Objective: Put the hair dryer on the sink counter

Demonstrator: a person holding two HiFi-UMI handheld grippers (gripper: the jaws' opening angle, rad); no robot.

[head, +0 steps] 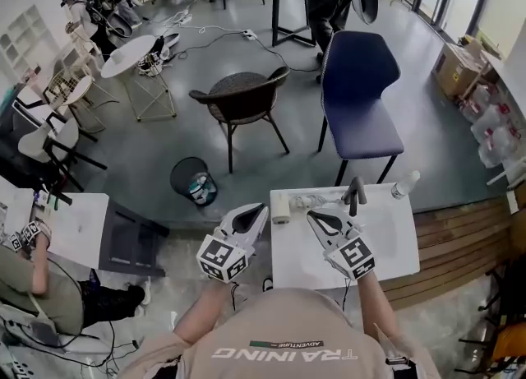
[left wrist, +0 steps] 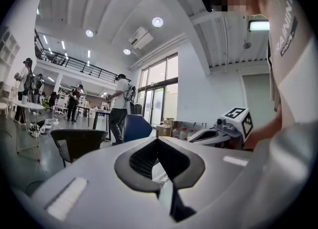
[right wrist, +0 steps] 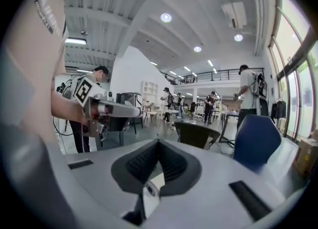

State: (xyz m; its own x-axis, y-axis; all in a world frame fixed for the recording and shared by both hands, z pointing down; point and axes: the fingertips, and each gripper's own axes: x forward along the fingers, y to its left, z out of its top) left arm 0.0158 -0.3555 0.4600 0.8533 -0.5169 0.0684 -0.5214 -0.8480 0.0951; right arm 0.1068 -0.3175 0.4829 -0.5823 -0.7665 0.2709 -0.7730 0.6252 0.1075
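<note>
In the head view a dark grey hair dryer (head: pixel 355 195) rests at the far edge of the white sink counter (head: pixel 386 246). My right gripper (head: pixel 316 217) hovers over the counter, nearer to me and left of the dryer, shut with nothing in it. Off the counter's left edge, my left gripper (head: pixel 255 210) is shut and empty too. The left gripper view shows its own closed jaws (left wrist: pixel 158 141) with the right gripper (left wrist: pixel 223 131) beyond. In the right gripper view the jaws (right wrist: pixel 159 142) meet, with the left gripper (right wrist: pixel 107 109) beside them. Neither gripper view shows the dryer.
A clear bottle (head: pixel 404 184) and a white container (head: pixel 281 207) stand at the counter's far edge. Beyond are a blue chair (head: pixel 357 94), a dark woven chair (head: pixel 242 98) and a black bin (head: pixel 193 180). Another white table (head: pixel 78 229) is at left.
</note>
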